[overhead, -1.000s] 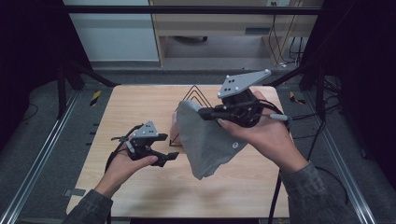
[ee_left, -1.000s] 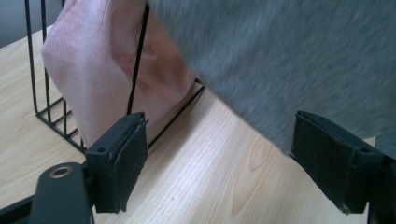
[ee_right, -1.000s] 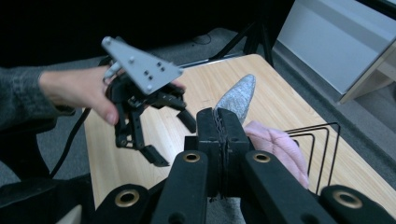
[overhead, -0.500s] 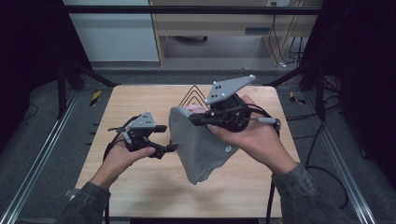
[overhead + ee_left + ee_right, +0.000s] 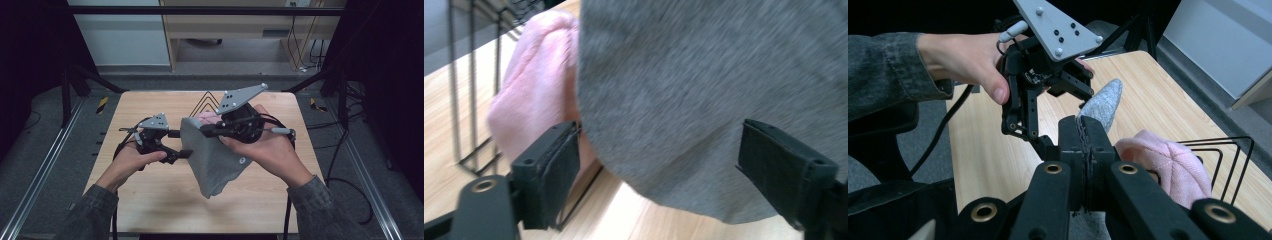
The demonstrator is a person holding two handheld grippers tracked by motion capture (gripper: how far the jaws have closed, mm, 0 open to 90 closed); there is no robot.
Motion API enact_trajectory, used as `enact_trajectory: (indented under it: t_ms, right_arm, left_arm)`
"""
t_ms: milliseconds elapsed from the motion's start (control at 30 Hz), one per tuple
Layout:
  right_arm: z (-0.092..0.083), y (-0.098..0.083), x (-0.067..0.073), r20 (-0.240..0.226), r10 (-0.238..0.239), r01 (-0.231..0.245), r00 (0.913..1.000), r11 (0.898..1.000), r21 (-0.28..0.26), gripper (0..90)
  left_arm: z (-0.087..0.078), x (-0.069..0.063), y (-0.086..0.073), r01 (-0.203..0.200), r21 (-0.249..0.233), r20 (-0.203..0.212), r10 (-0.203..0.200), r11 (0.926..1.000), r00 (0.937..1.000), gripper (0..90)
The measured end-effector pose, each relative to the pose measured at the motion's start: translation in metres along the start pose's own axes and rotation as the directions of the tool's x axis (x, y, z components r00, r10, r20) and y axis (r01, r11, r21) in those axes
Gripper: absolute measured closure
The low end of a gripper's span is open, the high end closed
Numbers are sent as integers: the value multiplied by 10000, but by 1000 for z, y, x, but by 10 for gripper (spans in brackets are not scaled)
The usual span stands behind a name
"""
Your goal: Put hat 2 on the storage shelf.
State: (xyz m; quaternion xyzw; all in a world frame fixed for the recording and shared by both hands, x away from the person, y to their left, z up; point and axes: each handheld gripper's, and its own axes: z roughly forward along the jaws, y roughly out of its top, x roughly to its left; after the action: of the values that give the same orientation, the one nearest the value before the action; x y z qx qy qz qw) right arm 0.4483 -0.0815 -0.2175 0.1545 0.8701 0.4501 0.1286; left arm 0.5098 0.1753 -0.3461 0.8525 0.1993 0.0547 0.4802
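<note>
**Grey cloth pinched up off the table, left jaws spread right beside it**

So the grey cloth (image 5: 212,157) sits dead centre in the high view, hanging in the air above the wooden table (image 5: 150,200). Its top edge is clamped in the right gripper (image 5: 205,131) and the rest droops down and to the right into a loose point, low in the middle of the frame. In the right gripper view you can see those two black jaws pressed tight together in the lower middle, with a tongue of the grey fabric (image 5: 1103,105) poking up above them, so that claw is fully closed on the cloth.

The left gripper (image 5: 180,144) is just to the left of the cloth's edge in the high view, held in the person's left hand (image 5: 131,159). Its jaws are spread wide. In the left gripper view the grey cloth (image 5: 704,90) takes up most of the upper right, with one pad at lower left and the other at lower right. The cloth's bottom curve hangs between them, but I can't see either pad pressing on it, so nothing is gripped there.

Behind the cloth there's a pink fuzzy cloth (image 5: 534,85), upper left in the left gripper view, lying against a black wire rack (image 5: 206,100) at the table's far edge.
</note>
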Motion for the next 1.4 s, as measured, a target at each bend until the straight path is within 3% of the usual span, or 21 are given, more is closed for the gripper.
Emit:
enact_trajectory:
  t_ms: [33, 67, 200, 333, 633, 1067, 1267, 1400]
  right_arm:
    - [0, 0, 0, 34, 30, -30, 10000, 10000, 16, 896]
    - [-1, -1, 0, 31, 36, -36, 10000, 10000, -5, 896]
    - [-3, -6, -4, 102, 123, -123, 9999, 9999, -27, 896]
    - [-7, -13, -9, 237, 315, -314, 9992, 9995, -38, 896]
    - [-13, -22, -18, 443, 648, -647, 9969, 9979, -41, 896]
    - [-15, -29, -24, 570, 821, -817, 9950, 9966, -91, 895]
    - [-20, -33, -30, 795, 1027, -1012, 9915, 9946, -224, 895]
    - [-26, -34, -38, 1055, 1229, -1179, 9868, 9916, -524, 895]
  left_arm:
    - [1, -1, 1, -88, 25, -161, 88, 10000, 9998, 233]
    - [1, -1, 1, -135, 81, -160, 136, 9999, 9998, 360]
    - [5, -4, 3, -268, 409, -182, 276, 9988, 9995, 666]
    - [4, -6, 5, -124, 257, -266, 131, 9996, 9996, 864]
    - [-2, -12, 13, -345, 247, -261, 351, 9991, 9990, 881]
    - [-17, -15, 25, -495, 198, -574, 506, 9986, 9971, 884]
    - [-31, -14, 38, -551, 234, -944, 571, 9982, 9939, 885]
    - [-46, -13, 57, -756, 297, -1299, 788, 9967, 9884, 886]
